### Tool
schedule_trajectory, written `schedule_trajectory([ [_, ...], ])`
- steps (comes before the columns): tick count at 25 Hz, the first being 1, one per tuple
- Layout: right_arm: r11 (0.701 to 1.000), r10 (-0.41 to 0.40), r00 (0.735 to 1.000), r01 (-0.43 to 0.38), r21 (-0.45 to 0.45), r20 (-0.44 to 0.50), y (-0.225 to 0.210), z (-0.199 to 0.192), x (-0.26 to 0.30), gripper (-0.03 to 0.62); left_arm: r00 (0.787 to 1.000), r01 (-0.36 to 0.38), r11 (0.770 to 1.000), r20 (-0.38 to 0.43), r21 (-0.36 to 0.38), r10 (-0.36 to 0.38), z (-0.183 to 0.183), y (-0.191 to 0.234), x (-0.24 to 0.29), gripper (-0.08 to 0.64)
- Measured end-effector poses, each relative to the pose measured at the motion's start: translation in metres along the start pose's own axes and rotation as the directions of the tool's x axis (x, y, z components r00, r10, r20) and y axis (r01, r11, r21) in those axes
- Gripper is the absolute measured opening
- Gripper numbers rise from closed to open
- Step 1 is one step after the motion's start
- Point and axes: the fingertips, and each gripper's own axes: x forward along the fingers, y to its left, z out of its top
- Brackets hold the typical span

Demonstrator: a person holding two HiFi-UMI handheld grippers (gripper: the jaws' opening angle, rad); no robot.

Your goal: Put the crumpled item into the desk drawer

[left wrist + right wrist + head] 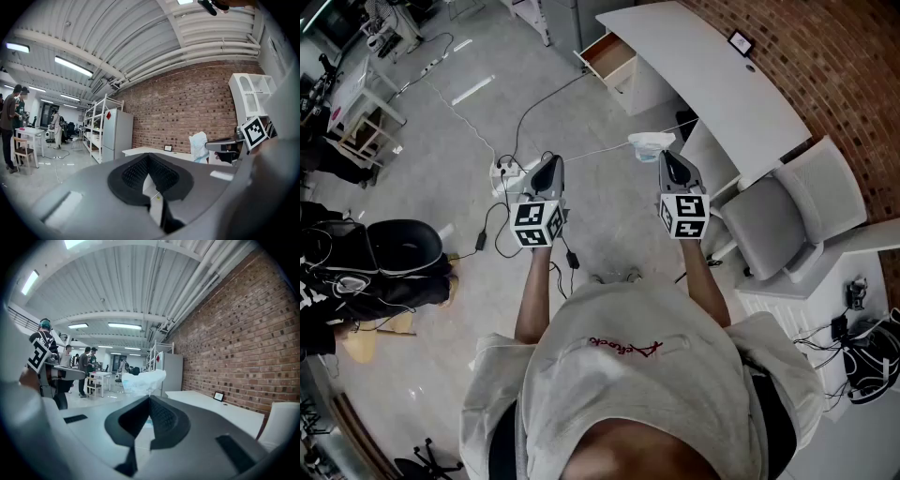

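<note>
The crumpled item [649, 142] is showing white with a faint blue tinge. The grey left gripper [550, 158] and right gripper [667, 154] are wearing black-and-white square markers. The desk [722, 84] is showing white, its drawer [609, 54] orange-brown, the brick wall [825, 66] red-brown.

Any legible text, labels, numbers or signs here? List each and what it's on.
No text reads cleanly.
Red script on the person's shirt: upside down, blurred, unreadable.
Red diamond sticker on the tall cabinet: too small to read.
Small framed sign on the white desk: too small.
Marker cubes: square patterns only, no words.
</note>
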Motion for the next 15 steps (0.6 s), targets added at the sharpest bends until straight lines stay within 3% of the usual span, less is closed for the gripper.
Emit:
schedule_trajectory([
  [15, 1.000, -0.024, 1.000, 0.024, 0.008, -0.003, 0.0071, -0.0006, 0.0029, 0.012, 1.000, 0.025, 1.000, 0.000, -0.005, -0.025, -0.0039, 0.0072, 0.0035, 0.009],
])
